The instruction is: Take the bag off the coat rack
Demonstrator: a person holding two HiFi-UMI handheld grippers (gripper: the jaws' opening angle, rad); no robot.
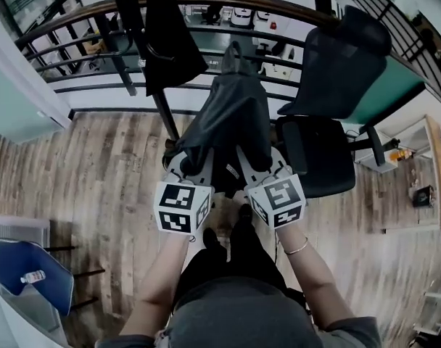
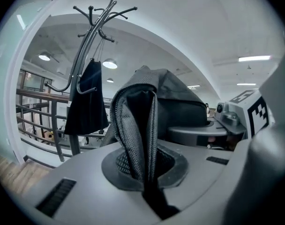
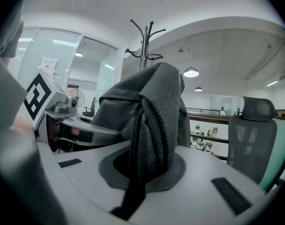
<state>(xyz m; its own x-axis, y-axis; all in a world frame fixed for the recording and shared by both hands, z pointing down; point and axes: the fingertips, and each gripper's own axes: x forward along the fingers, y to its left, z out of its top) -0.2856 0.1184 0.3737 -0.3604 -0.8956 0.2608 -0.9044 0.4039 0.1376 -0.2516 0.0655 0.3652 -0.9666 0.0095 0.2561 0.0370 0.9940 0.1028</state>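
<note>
In the head view, the bag (image 1: 231, 114) drapes over the jaws of the left gripper (image 1: 187, 168) and right gripper (image 1: 258, 168), so I cannot see their tips there. The coat rack (image 1: 165, 114) runs off the top edge, and its base lies behind the bag. Items beyond the railing (image 1: 61, 22) are too small to identify.

No readable words, brands or numbers showing anywhere. Left marker cube (image 1: 181, 207) and right marker cube (image 1: 277, 201) carrying only black-and-white square patterns, no letters. Paper notice (image 3: 49, 63) hanging on glass wall (image 3: 67, 55), print too small to read. Bottle (image 1: 33, 276) label showing only as blur.
</note>
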